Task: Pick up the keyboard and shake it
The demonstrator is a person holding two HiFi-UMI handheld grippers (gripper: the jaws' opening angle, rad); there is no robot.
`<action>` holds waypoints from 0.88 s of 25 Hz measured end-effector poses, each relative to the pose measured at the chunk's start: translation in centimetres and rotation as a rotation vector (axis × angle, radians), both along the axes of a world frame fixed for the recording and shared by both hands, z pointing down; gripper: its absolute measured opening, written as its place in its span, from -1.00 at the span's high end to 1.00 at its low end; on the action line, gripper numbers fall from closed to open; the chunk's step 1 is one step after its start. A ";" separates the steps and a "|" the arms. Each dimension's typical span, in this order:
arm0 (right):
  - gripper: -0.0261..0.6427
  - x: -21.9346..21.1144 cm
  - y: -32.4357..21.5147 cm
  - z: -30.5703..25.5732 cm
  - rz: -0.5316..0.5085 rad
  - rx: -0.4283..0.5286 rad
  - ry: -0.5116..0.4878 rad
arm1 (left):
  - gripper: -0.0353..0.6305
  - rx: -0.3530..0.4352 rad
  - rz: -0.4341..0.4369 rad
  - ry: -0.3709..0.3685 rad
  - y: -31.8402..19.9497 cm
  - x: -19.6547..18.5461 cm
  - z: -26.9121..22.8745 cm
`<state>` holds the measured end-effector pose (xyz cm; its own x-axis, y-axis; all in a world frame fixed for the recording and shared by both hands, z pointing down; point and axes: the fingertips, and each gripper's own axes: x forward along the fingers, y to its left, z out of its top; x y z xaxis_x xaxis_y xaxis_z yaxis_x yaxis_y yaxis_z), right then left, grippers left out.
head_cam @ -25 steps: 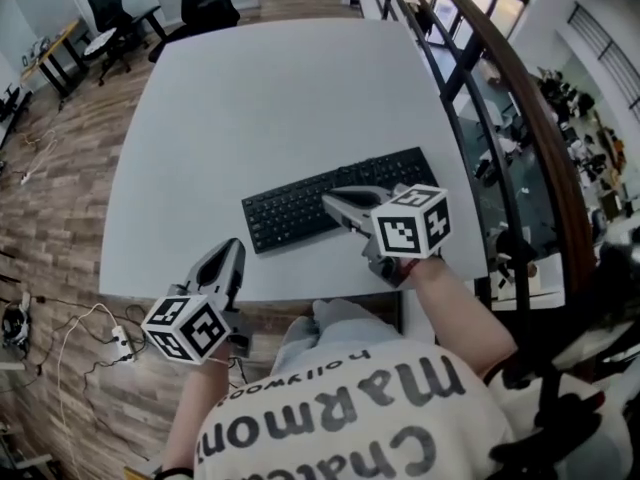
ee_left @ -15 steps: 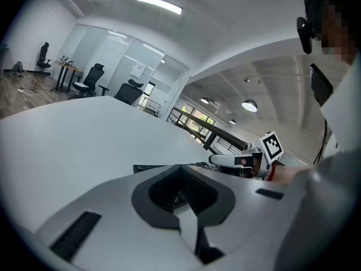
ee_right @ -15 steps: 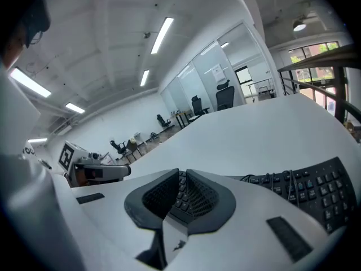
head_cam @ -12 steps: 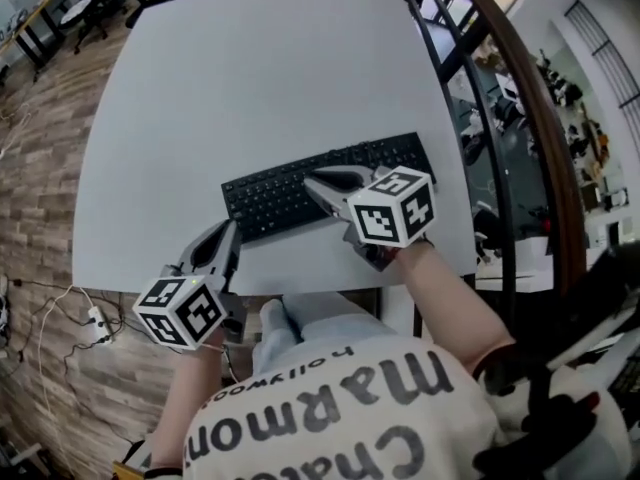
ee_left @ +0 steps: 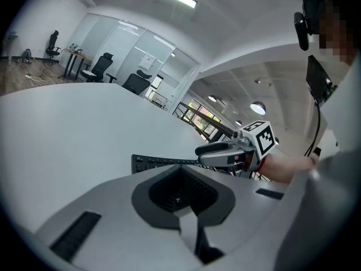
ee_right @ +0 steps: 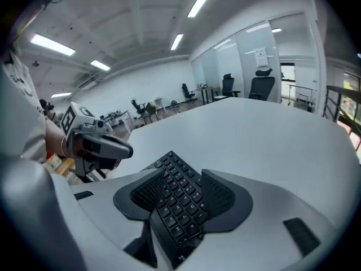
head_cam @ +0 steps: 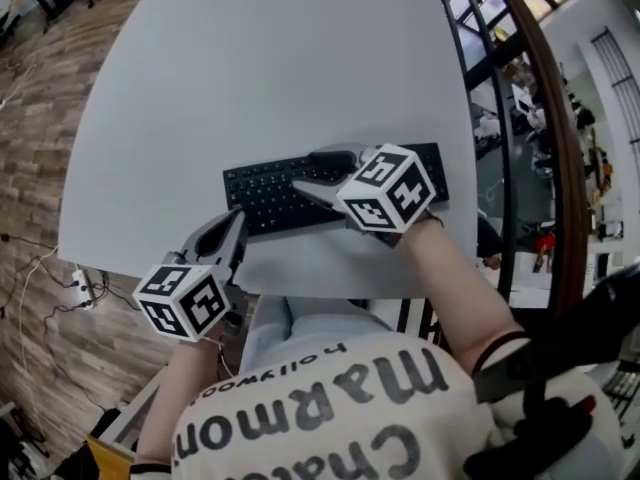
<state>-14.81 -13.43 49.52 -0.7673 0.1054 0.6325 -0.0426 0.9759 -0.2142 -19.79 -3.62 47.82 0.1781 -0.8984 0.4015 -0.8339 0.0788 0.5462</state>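
Since the earlier frames the right gripper point(head_cam: 305, 171) has sunk lower over the keyboard point(head_cam: 262, 193) and rolled. Its jaws, then together, have just been opening. The left gripper point(head_cam: 236, 218) has come from below the table point(head_cam: 250, 68) to the table's near edge. The keyboard has not shifted.

The right gripper now points down and leftward along the keyboard, forearm reaching in from the near edge. In the right gripper view its jaws point(ee_right: 180, 199) stand well apart with the keyboard point(ee_right: 177, 188) running between the pads. Whether the pads touch it I cannot tell.

The left gripper tilts gently down, just off the keyboard's left end. In the left gripper view its jaws point(ee_left: 181, 199) are closed together with nothing between them.

The keyboard lies flat near the table's near edge, its right end close to the right edge.

From the head view the right gripper and its cube cover the keyboard's middle and much of its right half, and both cubes hide the hands. In the left gripper view the keyboard point(ee_left: 163, 161) is only a thin dark strip, seen edge-on. In the right gripper view its nearest end is cut off behind the gripper body.
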 end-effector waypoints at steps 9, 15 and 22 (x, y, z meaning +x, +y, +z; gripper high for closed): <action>0.12 -1.6 -0.7 2.1 -0.313 0.101 0.166 | 0.89 -0.061 -0.023 -0.022 -0.7 -1.7 1.2; 0.00 -1.9 -0.9 3.3 -0.454 0.047 0.238 | 0.89 -0.063 -0.019 0.014 -1.2 -1.8 1.3; -0.01 -1.7 -0.3 5.1 -0.582 0.000 0.336 | 0.89 -0.085 -0.012 0.032 -1.1 -1.6 1.9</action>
<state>-16.53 -13.68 54.66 -0.3471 0.4423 0.8270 0.4264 0.8598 -0.2808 -21.37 -4.74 49.74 0.1816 -0.8632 0.4711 -0.8152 0.1358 0.5631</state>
